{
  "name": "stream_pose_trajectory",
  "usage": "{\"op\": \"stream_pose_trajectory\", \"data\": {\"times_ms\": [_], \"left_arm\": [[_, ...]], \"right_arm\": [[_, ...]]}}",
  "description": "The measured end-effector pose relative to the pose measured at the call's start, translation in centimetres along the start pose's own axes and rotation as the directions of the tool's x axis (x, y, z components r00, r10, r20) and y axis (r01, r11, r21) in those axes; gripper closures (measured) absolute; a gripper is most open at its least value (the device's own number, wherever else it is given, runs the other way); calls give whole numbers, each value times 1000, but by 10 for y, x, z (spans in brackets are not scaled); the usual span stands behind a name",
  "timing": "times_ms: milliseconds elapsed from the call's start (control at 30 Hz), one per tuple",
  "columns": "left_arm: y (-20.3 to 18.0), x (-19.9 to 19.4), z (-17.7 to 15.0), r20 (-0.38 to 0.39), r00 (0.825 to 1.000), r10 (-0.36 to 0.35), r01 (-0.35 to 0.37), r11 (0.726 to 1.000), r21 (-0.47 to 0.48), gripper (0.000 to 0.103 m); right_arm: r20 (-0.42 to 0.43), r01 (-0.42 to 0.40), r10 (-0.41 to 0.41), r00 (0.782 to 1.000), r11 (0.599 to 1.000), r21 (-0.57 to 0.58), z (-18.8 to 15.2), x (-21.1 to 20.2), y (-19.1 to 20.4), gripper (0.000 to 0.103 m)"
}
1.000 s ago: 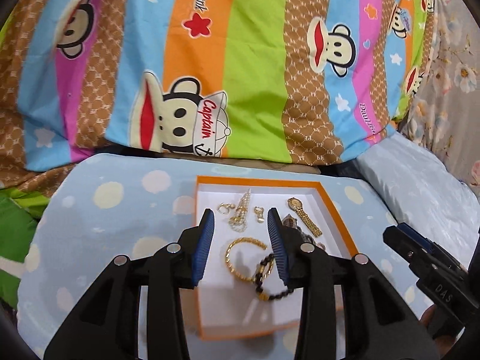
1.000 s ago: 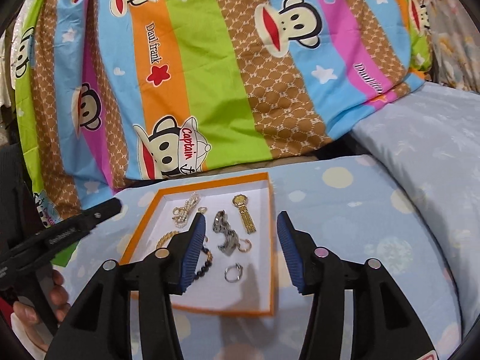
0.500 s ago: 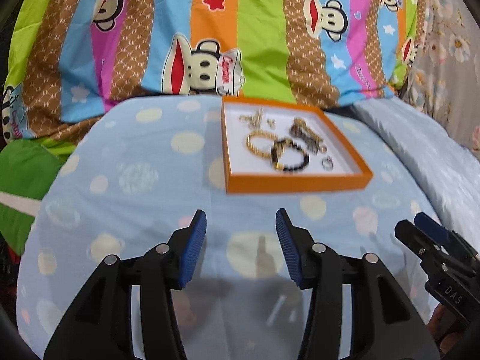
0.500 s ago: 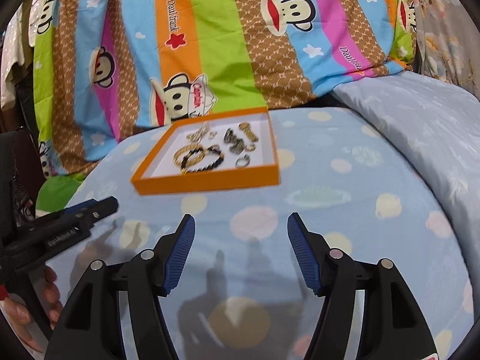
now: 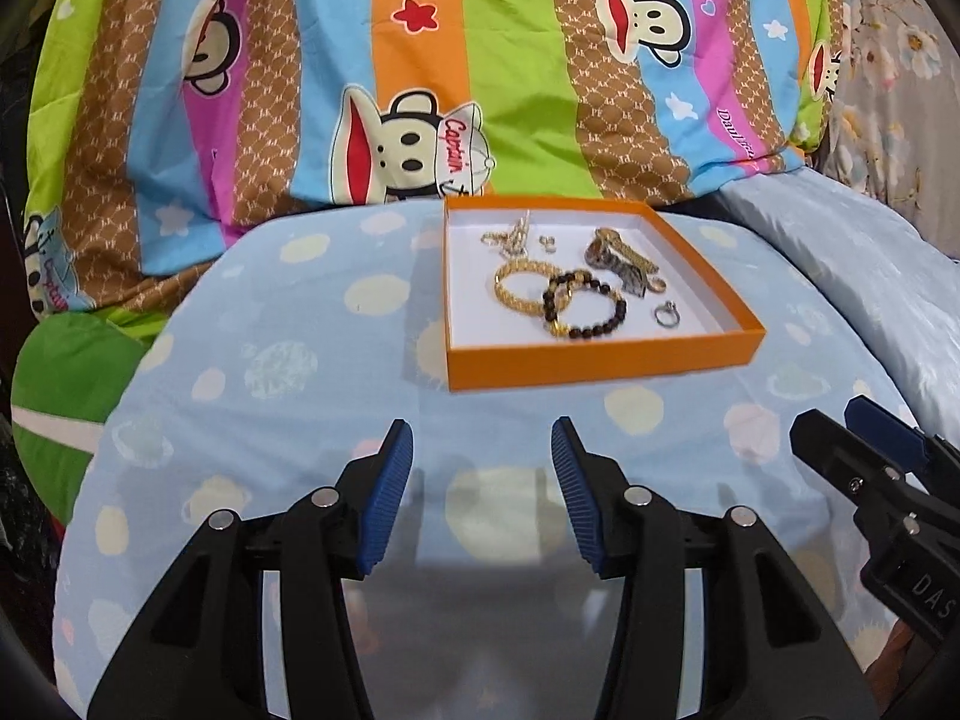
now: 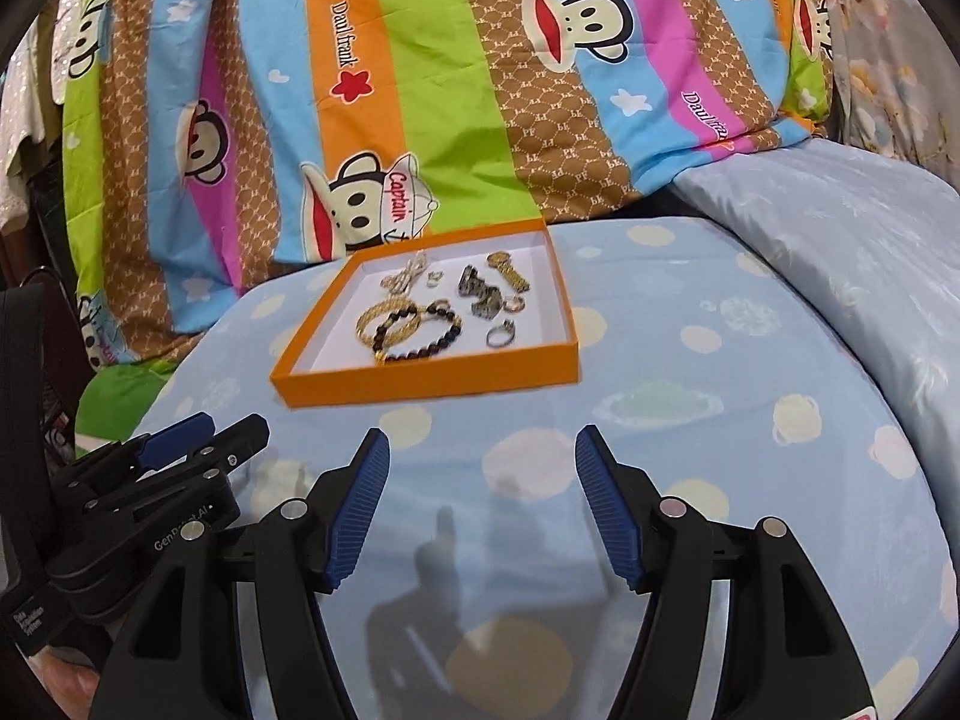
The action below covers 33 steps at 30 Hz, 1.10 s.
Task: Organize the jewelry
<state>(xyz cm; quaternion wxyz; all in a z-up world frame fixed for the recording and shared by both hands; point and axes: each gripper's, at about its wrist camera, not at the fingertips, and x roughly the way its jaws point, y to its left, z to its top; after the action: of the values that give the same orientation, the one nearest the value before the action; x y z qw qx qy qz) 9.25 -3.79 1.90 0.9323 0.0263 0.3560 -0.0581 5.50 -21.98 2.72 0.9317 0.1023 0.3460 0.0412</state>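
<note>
An orange tray point(image 5: 600, 363) point(image 6: 420, 381) with a white floor sits on the blue spotted cushion. In it lie a gold bangle point(image 5: 521, 287) point(image 6: 384, 319), a dark bead bracelet point(image 5: 591, 312) point(image 6: 429, 337), a silver ring point(image 5: 666, 315) point(image 6: 501, 335), a gold watch point(image 5: 627, 249) point(image 6: 509, 270), a patterned clip point(image 6: 480, 294) and small gold pieces point(image 5: 510, 237). My left gripper point(image 5: 482, 456) is open and empty, well short of the tray. My right gripper point(image 6: 482, 468) is open and empty, also short of the tray. Each gripper shows at the other view's edge point(image 5: 852, 456) point(image 6: 198, 444).
A striped monkey-print blanket point(image 5: 480, 60) point(image 6: 420, 90) rises behind the tray. A pale blue pillow point(image 5: 870, 276) point(image 6: 840, 252) lies to the right. A green cloth point(image 5: 66, 372) lies at the left.
Both grippers have pulled back from over the tray toward the near side of the cushion. The tray now lies farther ahead. Both stay open and empty.
</note>
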Motion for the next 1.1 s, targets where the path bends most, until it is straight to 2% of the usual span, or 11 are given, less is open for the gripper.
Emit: {"op": "stream_pose_trajectory", "data": {"times_ms": [100,333,400,467,1100], "left_arm": [[-4,12,7,14,1000,11,-11,1000,0,55],[-5,35,5,-25,1000,6,-6,1000,-12,53],[-4,34,5,-17,1000,7,-8,1000,-19,45],[-4,34,5,-8,1000,8,-8,1000,-23,43],[-6,38,6,-24,999,45,-45,999,-2,43]], "right_arm": [[2,26,-26,1000,1000,-6,8,15,0,36],[-43,49,-50,998,998,-25,6,39,5,35],[-52,57,-59,997,998,-35,6,42,7,35],[-57,65,-67,996,997,-45,6,44,9,32],[-64,150,-155,986,986,-74,6,49,14,25]]}}
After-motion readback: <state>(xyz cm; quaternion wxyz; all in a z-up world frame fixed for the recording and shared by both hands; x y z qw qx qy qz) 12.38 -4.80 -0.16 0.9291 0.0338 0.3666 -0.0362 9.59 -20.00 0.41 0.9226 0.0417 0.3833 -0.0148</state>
